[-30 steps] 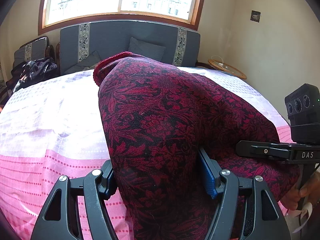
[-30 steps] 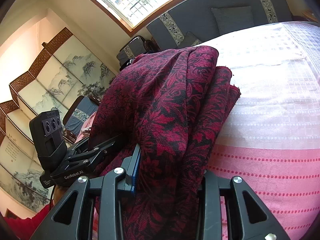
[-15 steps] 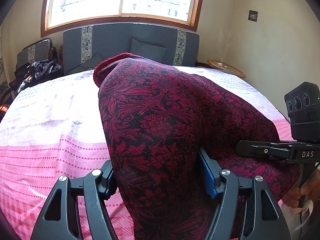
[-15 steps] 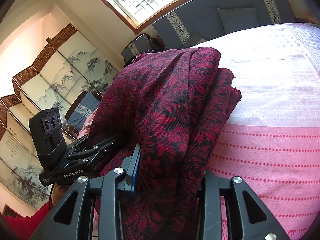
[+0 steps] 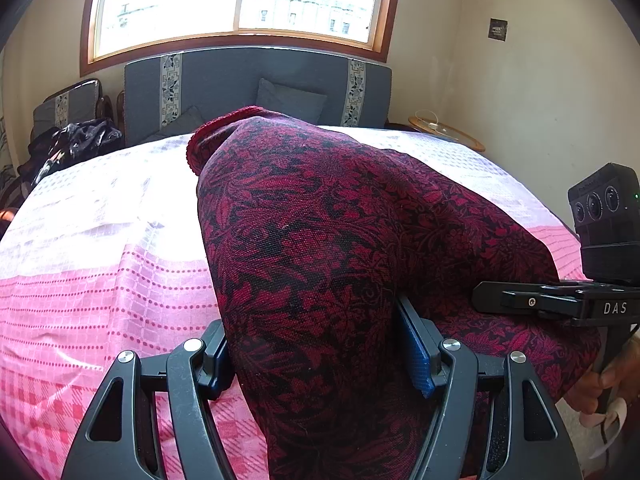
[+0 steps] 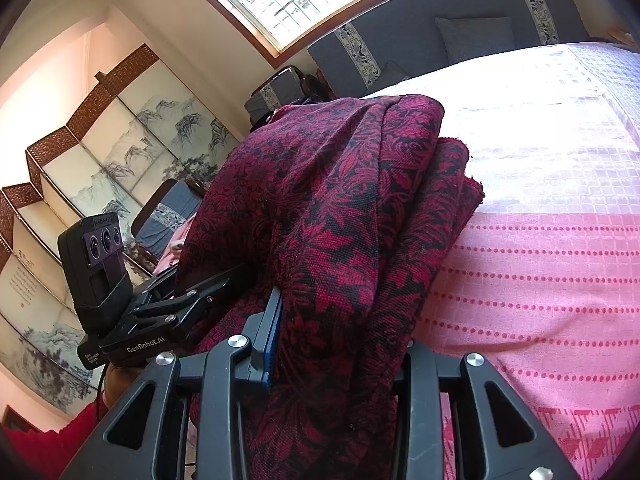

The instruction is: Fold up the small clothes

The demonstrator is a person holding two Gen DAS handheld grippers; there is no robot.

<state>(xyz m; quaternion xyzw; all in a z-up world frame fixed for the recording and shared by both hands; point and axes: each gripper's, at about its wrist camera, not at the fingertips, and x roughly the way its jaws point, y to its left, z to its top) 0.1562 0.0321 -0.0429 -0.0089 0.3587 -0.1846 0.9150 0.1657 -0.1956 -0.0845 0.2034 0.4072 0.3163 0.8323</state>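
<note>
A dark red garment (image 5: 320,240) with a black floral weave is shown bunched and held up off the bed (image 5: 100,280), its far end trailing toward the bedspread. A ribbed red hem (image 5: 224,128) is seen at its far end. The cloth is judged soft, fairly thick and limp, with a coarse knit that should grip well and not slip; layers are already doubled over one another. Hold is best taken at edges or corners, so that layers are not dragged apart.

The left gripper (image 5: 316,356) is closed onto a thick fold of the garment, the fabric filling the gap between its fingers. The right gripper (image 6: 340,344) is likewise clamped on a bundled fold, a blue pad (image 6: 272,336) being pressed against the cloth. Each gripper is visible in the other's view, near by at the same end of the garment.

The bed is covered by a pink and white checked spread. Beyond it a grey headboard (image 5: 256,80) with a cushion (image 5: 290,100), a window (image 5: 240,0), a dark heap of clothes (image 5: 76,140) and a round side table (image 5: 448,132) are seen; a painted folding screen (image 6: 100,160) stands to the left. Nothing is seen lying on the visible spread.
</note>
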